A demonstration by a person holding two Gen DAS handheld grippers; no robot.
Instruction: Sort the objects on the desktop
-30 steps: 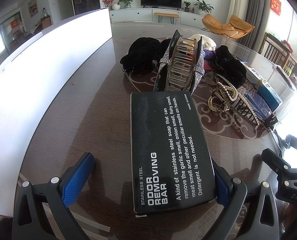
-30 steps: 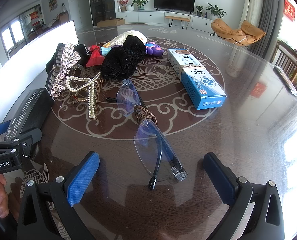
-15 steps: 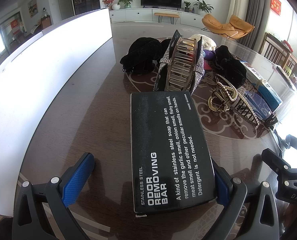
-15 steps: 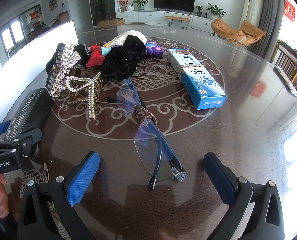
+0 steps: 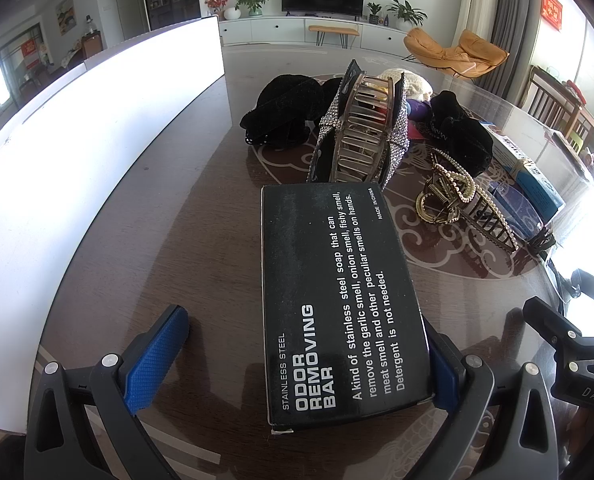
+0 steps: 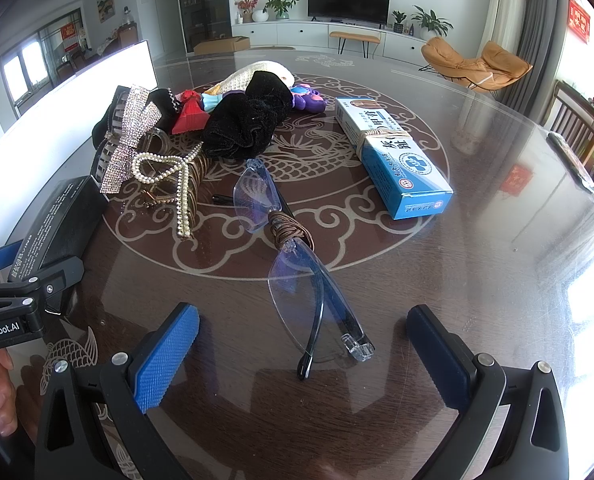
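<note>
A black box (image 5: 337, 300) marked "odor removing bar" lies flat on the brown table between the fingers of my left gripper (image 5: 297, 356), which is open; the right finger is against the box's edge, the left finger stands apart. The box also shows in the right wrist view (image 6: 57, 224). My right gripper (image 6: 301, 360) is open, with the near end of folded blue-tinted glasses (image 6: 297, 264) between its fingers. A rhinestone hair claw (image 5: 361, 128) stands just beyond the box. A pearl hair clip (image 6: 169, 184) lies to the left of the glasses.
A white board (image 5: 77, 160) stands along the table's left side. Black scrunchies (image 6: 245, 124), coloured toys (image 6: 309, 100) and a blue carton (image 6: 397, 160) lie around the table's middle. The table (image 6: 497, 260) has a glossy patterned top.
</note>
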